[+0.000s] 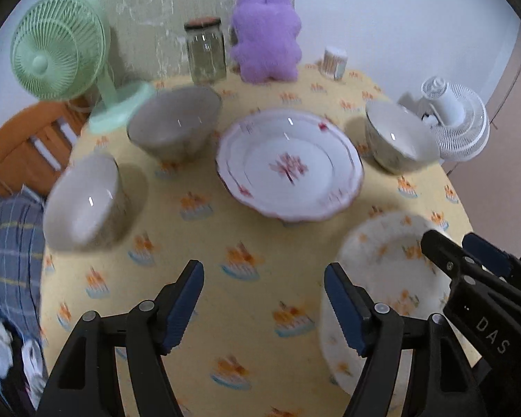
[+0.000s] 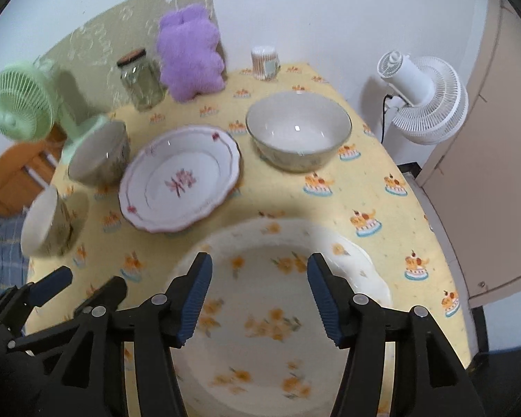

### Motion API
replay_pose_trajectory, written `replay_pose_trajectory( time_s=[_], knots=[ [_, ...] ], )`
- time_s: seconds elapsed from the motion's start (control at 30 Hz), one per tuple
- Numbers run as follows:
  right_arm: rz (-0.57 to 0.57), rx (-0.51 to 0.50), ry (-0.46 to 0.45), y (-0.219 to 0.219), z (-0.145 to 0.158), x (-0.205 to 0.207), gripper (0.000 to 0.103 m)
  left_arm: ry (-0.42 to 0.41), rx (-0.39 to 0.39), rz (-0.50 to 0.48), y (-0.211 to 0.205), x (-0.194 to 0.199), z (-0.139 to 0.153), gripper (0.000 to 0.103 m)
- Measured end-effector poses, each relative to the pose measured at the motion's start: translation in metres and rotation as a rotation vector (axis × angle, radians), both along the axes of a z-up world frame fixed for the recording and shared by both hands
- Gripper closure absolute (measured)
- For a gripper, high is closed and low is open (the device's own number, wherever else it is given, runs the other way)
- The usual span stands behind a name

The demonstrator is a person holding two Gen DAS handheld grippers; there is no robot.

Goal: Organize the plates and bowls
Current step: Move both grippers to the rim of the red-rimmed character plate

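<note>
Tilting steeply down, both grippers — left gripper [image 1: 264,304], right gripper [image 2: 258,299] above the orange-flowered plate [image 2: 271,316] — gape empty.

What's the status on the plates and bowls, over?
Left gripper open, empty. Right gripper open above orange-flowered plate, not gripping. Pink-flowered plate, three bowls unstacked. Nothing in the way.
</note>
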State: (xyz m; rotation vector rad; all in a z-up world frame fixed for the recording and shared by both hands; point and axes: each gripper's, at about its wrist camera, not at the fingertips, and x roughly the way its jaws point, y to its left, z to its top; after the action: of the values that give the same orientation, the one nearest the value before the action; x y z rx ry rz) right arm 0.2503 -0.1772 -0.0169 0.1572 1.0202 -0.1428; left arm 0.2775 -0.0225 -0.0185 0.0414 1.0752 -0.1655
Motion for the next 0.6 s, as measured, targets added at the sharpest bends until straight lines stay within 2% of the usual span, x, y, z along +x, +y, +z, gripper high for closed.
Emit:
replay_pose_trajectory(
  time_s=[0.2, 0.37, 0.47, 0.6],
  knots=[
    [-0.044, 0.051, -0.049, 0.012, 0.008, 0.027, 0.042, -0.054, 0.015, -0.028, 0.015, 0.035, 0.004, 0.028],
    [0.007, 0.088, -0.056, 0.018, 0.008, 0.057, 0.042, -0.048, 0.007, -0.006, 0.012, 0.061, -0.001, 0.028],
    [0.011, 0.077, -0.050, 0.017, 0.000, 0.076, 0.042, -0.046, 0.032, 0.025, 0.005, 0.075, -0.010, 0.028],
    [0.008, 0.094, 0.005, 0.010, -0.024, 0.103, 0.042, -0.015, 0.056, 0.072, -0.004, 0.092, -0.031, 0.029]
  ],
)
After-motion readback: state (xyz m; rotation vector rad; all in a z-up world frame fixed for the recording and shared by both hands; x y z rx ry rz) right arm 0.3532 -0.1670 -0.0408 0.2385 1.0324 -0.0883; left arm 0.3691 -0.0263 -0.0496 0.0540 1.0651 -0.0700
